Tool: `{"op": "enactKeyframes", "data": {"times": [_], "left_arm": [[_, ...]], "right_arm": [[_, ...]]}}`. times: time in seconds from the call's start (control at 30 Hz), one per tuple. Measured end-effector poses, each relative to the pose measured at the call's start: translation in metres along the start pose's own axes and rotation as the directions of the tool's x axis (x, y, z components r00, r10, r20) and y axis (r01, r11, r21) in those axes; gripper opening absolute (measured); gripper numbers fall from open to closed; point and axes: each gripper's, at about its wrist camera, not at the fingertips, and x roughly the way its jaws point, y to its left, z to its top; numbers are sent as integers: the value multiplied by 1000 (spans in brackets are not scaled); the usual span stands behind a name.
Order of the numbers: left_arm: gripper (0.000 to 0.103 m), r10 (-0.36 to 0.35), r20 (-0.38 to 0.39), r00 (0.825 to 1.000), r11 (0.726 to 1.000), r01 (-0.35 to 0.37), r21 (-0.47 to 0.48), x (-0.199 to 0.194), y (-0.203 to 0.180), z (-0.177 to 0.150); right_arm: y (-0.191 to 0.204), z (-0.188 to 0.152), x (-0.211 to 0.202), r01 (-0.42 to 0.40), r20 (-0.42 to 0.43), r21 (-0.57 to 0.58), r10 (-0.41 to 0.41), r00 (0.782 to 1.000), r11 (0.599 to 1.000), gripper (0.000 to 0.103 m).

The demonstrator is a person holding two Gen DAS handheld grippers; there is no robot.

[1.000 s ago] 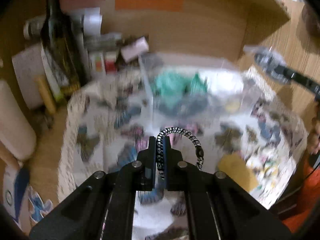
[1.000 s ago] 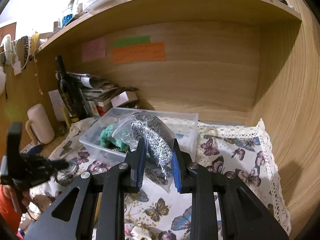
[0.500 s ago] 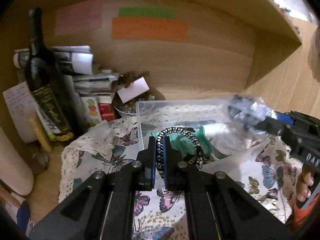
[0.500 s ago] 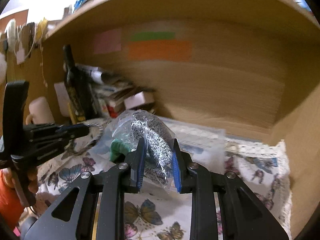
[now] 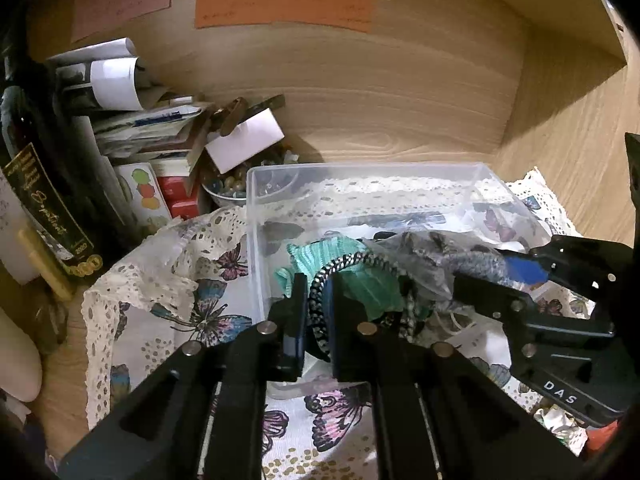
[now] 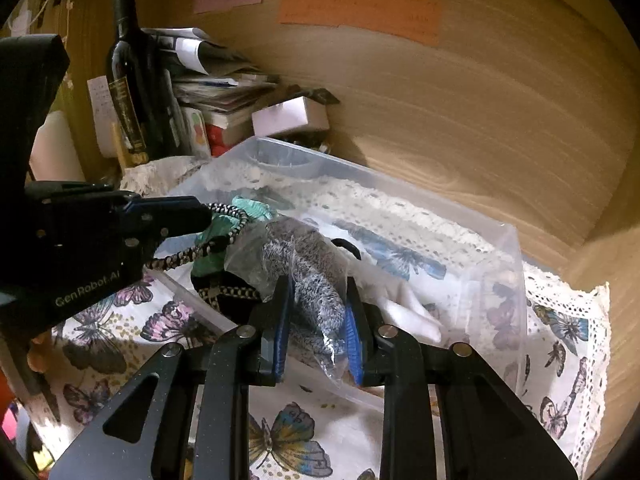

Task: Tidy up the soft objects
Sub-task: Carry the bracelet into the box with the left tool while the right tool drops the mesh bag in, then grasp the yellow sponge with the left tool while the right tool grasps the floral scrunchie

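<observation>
My left gripper [image 5: 316, 308] is shut on a black-and-white braided band [image 5: 320, 284] and holds it over the near left part of a clear plastic box [image 5: 360, 170]. My right gripper [image 6: 316, 320] is shut on a clear bag of grey speckled knit fabric [image 6: 316, 280], held over the same box [image 6: 500, 232]. The two grippers are close together; the band also shows in the right wrist view [image 6: 224, 216]. A teal knitted piece [image 5: 360, 284] and white soft items [image 6: 408, 312] lie inside the box.
The box stands on a butterfly-print cloth [image 5: 192, 280] with a lace edge, inside a wooden alcove. At the back left stand a dark wine bottle [image 6: 128, 76], stacked papers and books [image 5: 132, 120], a white card [image 5: 248, 144] and a bowl of beads [image 5: 228, 188].
Both grippers have moved forward and down toward the box. They now hold the band and the bag over its inside, closer to each other than before.
</observation>
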Motion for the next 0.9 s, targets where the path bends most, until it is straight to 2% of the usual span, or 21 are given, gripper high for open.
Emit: {"op": "enactKeyframes", "data": {"times": [0.07, 0.13, 0.2, 0.27, 0.37, 0.47, 0.53, 0.6, 0.7, 0.9], "left_arm": [[15, -6, 2, 1000, 1000, 6, -6, -4, 1, 0], [25, -21, 7, 1000, 1000, 21, -14, -9, 0, 0], [33, -32, 19, 999, 999, 32, -17, -17, 0, 1], [38, -22, 45, 999, 1000, 22, -4, -28, -3, 0], [46, -23, 71, 997, 1000, 22, 11, -43, -8, 0], [70, -10, 110, 994, 1000, 8, 14, -64, -14, -3], [93, 15, 136, 991, 1000, -16, 6, -76, -17, -8], [99, 20, 167, 986, 1000, -19, -7, -89, -21, -15], [101, 26, 175, 984, 1000, -28, 12, -100, -29, -26], [103, 9, 129, 992, 999, -14, 34, -105, -44, -54]], "right_arm": [[0, 0, -1, 0, -1, 0, 0, 1000, 1000, 26], [0, 1, 0, 0, -3, 7, 0, 1000, 1000, 31], [-3, 0, -4, -7, -5, 15, 7, 1000, 1000, 41], [-4, 0, -12, -20, 9, 22, 20, 1000, 1000, 47], [-3, 0, -29, -3, 53, 19, 2, 999, 1000, 49], [-4, 0, -51, 15, 97, 22, -17, 995, 1000, 58], [-8, -1, -66, 16, 126, 36, -21, 992, 999, 64], [-12, -6, -86, 23, 165, 56, -32, 986, 998, 70], [-17, -16, -110, 43, 203, 86, -60, 977, 995, 75], [-19, -47, -133, 69, 191, 141, -96, 977, 988, 77]]}}
